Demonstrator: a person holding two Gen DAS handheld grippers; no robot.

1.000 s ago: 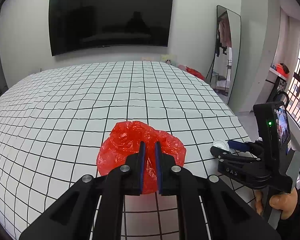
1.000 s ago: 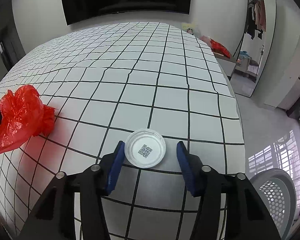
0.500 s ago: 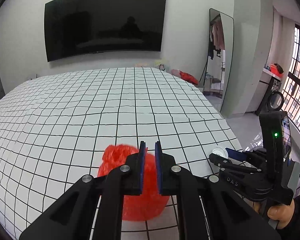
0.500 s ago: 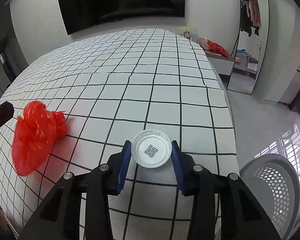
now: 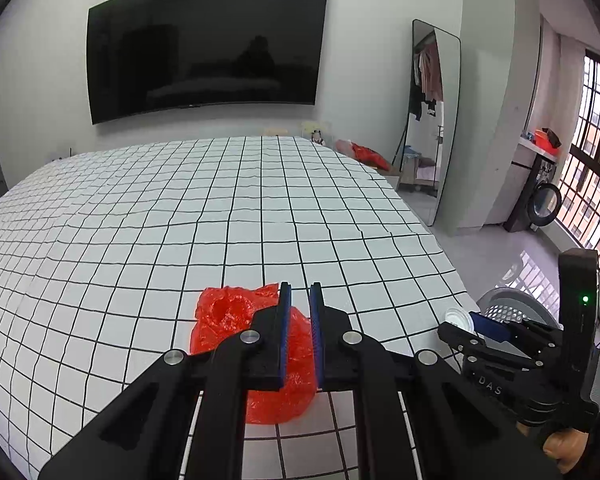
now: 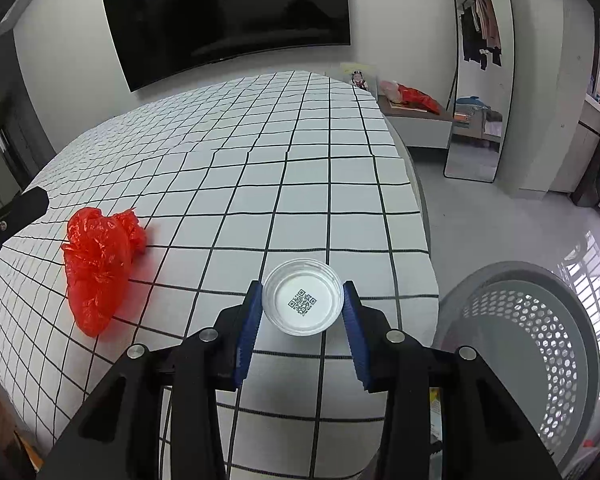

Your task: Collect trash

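A crumpled red plastic bag (image 5: 236,316) (image 6: 98,256) hangs from my left gripper (image 5: 299,300), which is shut on it and holds it above the grid-patterned bed. My right gripper (image 6: 302,308) (image 5: 466,322) is shut on a clear plastic lid with a QR code (image 6: 302,298), lifted near the bed's right edge. The lid also shows in the left wrist view (image 5: 456,316).
The bed cover (image 5: 240,208) is white with black grid lines. A grey perforated bin (image 6: 532,344) stands on the floor to the right of the bed. A TV (image 5: 208,46) hangs on the far wall, and a mirror (image 5: 430,120) leans at the right.
My right gripper closed on the lid and lifted it toward the bed's right edge. My left gripper raised the red bag off the bed.
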